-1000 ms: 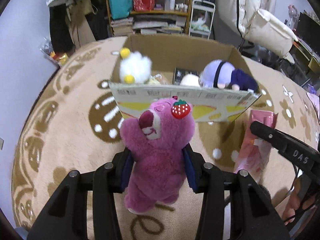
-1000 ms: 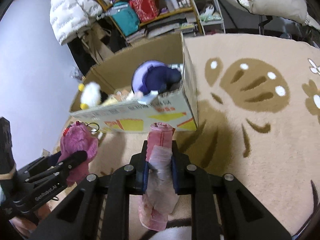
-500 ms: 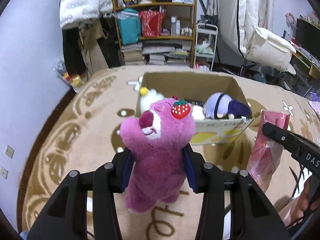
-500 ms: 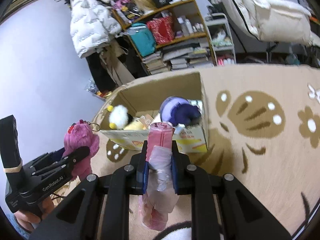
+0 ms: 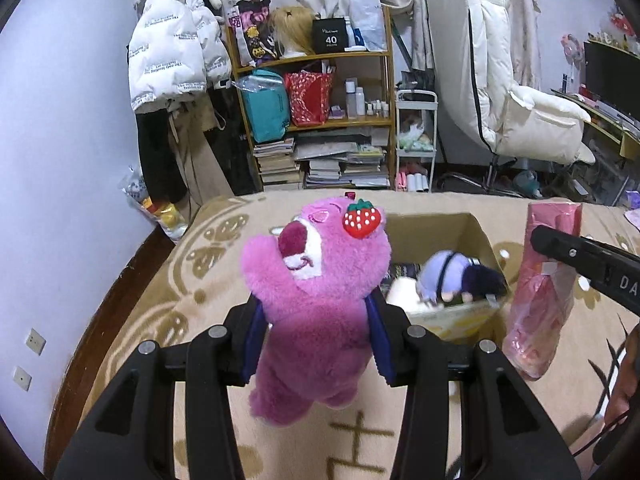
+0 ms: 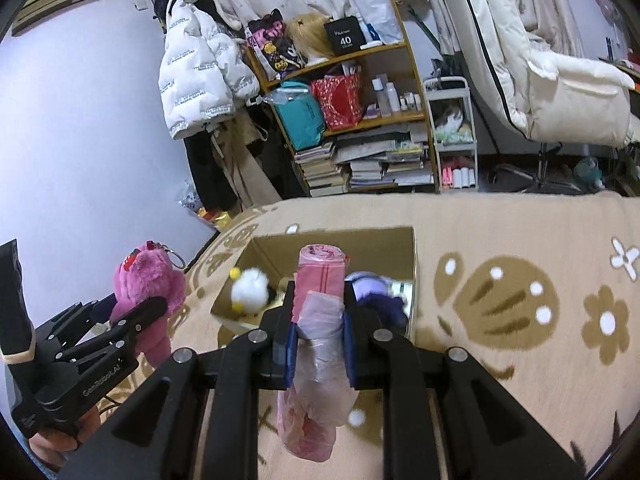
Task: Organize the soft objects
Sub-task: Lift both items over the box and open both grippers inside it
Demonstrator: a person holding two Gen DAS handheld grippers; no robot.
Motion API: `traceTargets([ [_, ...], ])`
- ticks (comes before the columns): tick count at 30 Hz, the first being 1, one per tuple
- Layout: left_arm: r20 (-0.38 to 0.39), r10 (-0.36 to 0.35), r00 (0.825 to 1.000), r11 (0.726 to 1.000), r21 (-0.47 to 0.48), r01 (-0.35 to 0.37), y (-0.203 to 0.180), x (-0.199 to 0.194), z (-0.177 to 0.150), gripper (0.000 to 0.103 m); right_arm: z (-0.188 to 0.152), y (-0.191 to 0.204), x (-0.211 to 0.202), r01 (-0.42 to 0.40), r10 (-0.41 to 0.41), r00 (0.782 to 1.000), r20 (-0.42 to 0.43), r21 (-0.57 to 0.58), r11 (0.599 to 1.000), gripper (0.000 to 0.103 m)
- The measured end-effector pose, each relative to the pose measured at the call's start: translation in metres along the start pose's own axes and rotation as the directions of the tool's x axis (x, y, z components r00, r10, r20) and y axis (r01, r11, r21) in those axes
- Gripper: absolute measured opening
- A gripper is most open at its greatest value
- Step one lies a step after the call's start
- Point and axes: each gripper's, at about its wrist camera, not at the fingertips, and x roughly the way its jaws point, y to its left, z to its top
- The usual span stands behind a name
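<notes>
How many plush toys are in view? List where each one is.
3: pink bear in the left gripper; white one and purple one inside the cardboard box. Others may be hidden.

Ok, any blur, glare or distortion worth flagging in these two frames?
Left wrist: strong fisheye bending, pink bear sharp, no glare. Right wrist: same bending with dark corners, pink roll sharp, white plush in the cardboard box slightly soft.
</notes>
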Motion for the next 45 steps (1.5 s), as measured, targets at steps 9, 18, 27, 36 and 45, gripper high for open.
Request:
traceTargets([
  [9,0.036,-0.026,0.999,1.0,-0.017,0.026,0.006,0.022,0.028,0.044,0.029,0.007,0.024,0.005,-0.005,1.0,0.008,-0.055,0.998,0.019],
  [18,0.019,-0.034,0.999,0.999,0.006,0.034,0.0,0.057,0.034,0.044,0.038,0.007,0.066,-0.031,0.03,0.999,-0.042,-0.03,0.999,0.019],
  [27,0.008,-0.053,0.999,0.999,0.002,0.053,-0.004,0.085,0.039,0.045,0.046,0.003,0.09,-0.017,0.017,0.999,-0.028,-0.032,0.999,0.02],
  [36,-0.076,-0.111,0.991,0.994,0.012,0.112,-0.015,0.113,0.03,0.047,0.046,-0.019,0.117,0.011,-0.009,0.996,-0.087,0.021,1.0,0.023],
  [45,-0.108,-0.074,0.991,0.997,0.022,0.076,-0.019,0.123,0.023,0.067,0.044,-0.031,0.12,0.035,-0.027,0.991,-0.13,0.056,0.998,0.04],
])
